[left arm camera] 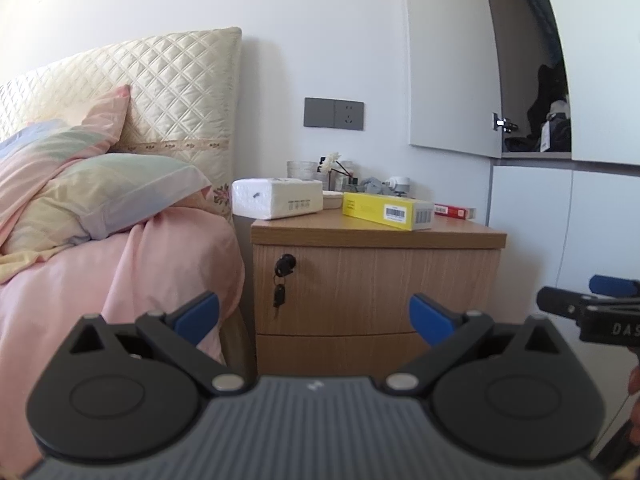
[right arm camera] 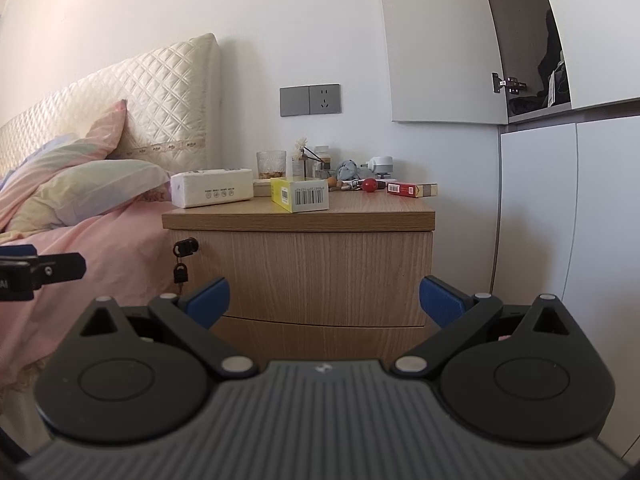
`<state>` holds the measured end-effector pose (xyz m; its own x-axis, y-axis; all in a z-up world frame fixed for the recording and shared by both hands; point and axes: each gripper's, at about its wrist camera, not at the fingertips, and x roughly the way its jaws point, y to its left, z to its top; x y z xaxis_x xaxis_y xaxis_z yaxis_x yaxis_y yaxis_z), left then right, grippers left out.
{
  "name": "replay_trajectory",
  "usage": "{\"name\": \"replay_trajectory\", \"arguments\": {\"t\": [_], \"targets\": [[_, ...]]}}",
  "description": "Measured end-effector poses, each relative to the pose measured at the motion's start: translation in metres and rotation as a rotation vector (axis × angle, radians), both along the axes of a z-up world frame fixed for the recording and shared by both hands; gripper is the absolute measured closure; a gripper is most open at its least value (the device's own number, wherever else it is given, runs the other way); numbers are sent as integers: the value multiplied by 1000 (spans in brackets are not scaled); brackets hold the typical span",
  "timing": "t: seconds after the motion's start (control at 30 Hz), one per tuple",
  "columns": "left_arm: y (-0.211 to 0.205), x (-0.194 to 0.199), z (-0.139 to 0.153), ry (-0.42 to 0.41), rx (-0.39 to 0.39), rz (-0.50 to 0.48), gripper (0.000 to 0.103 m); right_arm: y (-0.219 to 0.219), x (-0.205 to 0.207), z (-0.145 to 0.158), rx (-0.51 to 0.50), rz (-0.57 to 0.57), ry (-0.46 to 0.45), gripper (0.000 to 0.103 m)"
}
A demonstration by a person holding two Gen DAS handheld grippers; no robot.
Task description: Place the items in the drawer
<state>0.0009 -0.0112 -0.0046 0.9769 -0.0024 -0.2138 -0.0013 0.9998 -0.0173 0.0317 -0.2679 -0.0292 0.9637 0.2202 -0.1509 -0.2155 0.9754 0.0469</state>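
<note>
A wooden nightstand [left arm camera: 376, 236] [right arm camera: 300, 216] stands beside the bed, both drawers shut; the top drawer [left arm camera: 376, 288] [right arm camera: 316, 272] has a lock with hanging keys [left arm camera: 282, 280] [right arm camera: 182, 260]. On top lie a white tissue pack [left arm camera: 276, 198] [right arm camera: 212, 192], a yellow box [left arm camera: 386, 210] [right arm camera: 300, 198] and a red box [left arm camera: 454, 211] [right arm camera: 410, 189]. My left gripper [left arm camera: 314, 318] is open and empty, in front of the drawers. My right gripper [right arm camera: 324, 298] is open and empty, also facing the drawer fronts.
A bed with pink bedding [left arm camera: 120, 264] [right arm camera: 80, 248] lies left of the nightstand. A glass [right arm camera: 272, 164], small bottles, a grey toy and a red ball [right arm camera: 370, 185] crowd the back of the top. White cupboards [right arm camera: 560, 208] stand right, one upper door open.
</note>
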Motion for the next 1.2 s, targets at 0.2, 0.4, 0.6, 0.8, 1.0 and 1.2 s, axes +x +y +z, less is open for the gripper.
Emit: {"name": "replay_trajectory", "arguments": {"t": [0.2,0.4,0.6,0.8,1.0,1.2], "targets": [[0,0,0,1,2,-3,0,-2,-1,0,7,1,-3,0],[1,1,-1,3,7,-2,0,-5,-1,1,25,1,-2,0],[-1,10,-4,32,13,8,0,-12,1,4,60,11,4,0],[-15,23,-5,39,73,-15,0,-14,13,11,59,6,-11,0],[-24,30,14,-111,90,17,0,-24,28,34,141,41,-25,0],[-19,71,22,-69,67,37,0,-28,60,55,96,13,-102,0]]}}
